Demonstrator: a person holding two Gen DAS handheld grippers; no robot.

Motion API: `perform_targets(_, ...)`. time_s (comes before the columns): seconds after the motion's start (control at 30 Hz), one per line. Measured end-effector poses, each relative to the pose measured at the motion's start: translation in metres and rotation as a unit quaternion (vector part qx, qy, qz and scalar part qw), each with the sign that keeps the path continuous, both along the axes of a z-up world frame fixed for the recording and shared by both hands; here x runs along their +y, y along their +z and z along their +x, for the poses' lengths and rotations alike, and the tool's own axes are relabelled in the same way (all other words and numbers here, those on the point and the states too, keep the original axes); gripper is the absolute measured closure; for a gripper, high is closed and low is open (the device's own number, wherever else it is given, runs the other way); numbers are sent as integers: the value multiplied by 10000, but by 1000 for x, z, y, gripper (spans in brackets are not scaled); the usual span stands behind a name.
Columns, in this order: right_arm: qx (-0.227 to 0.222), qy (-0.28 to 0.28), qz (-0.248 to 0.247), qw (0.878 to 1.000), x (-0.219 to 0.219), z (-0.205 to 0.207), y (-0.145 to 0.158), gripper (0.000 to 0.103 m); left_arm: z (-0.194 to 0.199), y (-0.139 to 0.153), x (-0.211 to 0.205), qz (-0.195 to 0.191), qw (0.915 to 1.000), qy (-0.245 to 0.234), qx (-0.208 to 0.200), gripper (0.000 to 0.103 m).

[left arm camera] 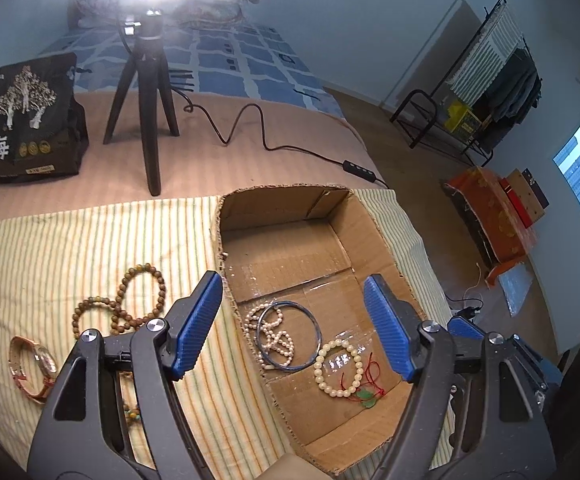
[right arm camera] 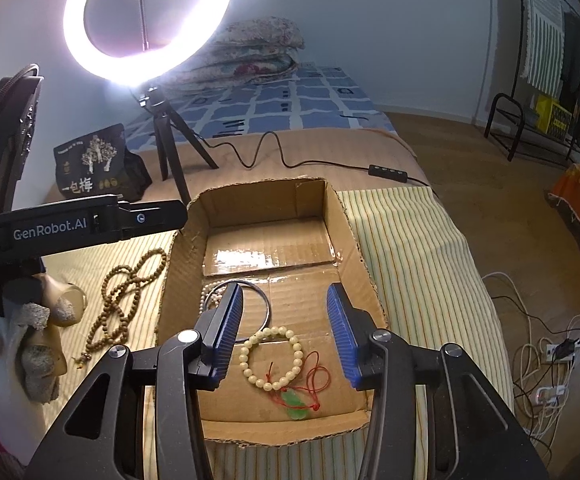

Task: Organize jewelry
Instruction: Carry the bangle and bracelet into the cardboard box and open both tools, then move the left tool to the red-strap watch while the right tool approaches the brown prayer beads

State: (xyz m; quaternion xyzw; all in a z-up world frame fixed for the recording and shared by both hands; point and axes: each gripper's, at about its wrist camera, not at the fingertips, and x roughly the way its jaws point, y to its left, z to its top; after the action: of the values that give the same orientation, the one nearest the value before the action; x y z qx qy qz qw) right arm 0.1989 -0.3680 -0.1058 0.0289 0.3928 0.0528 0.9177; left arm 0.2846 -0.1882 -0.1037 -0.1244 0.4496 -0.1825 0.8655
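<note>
Both wide and empty: left tongs (left arm camera: 294,320) and right tongs (right arm camera: 286,332) above cardboard box (right arm camera: 346,216) holding cream bead bracelet (right arm camera: 272,356).

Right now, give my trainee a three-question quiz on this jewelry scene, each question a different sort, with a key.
1. True or false: the wristwatch already lies inside the cardboard box.
2. Multiple choice: what lies beside the cream bead bracelet on the box floor? A) a green pendant on red cord B) a silver ring C) a hair clip
3. Fill in: the left gripper and the right gripper both have their jaws ____.

Key: 1 false, it lies on the striped cloth left of the box; 2 A, the green pendant; 3 open, holding nothing.
</note>
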Motion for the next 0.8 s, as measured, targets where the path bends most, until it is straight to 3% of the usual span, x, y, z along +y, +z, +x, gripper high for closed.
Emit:
perform_targets(0.2,-46,77,-68,9999,8,-5,8,60,-8,14,16,103,9998,102,-169,28)
perform_targets(0.37,-152,207,-50,9997,20,-9,17,40,-16,24,40,164,9989,262,-352,28)
perform_targets(0.8,-78,560,122,9983,66,-8,20,34,-30,27,133,683,9944,670,-455,28)
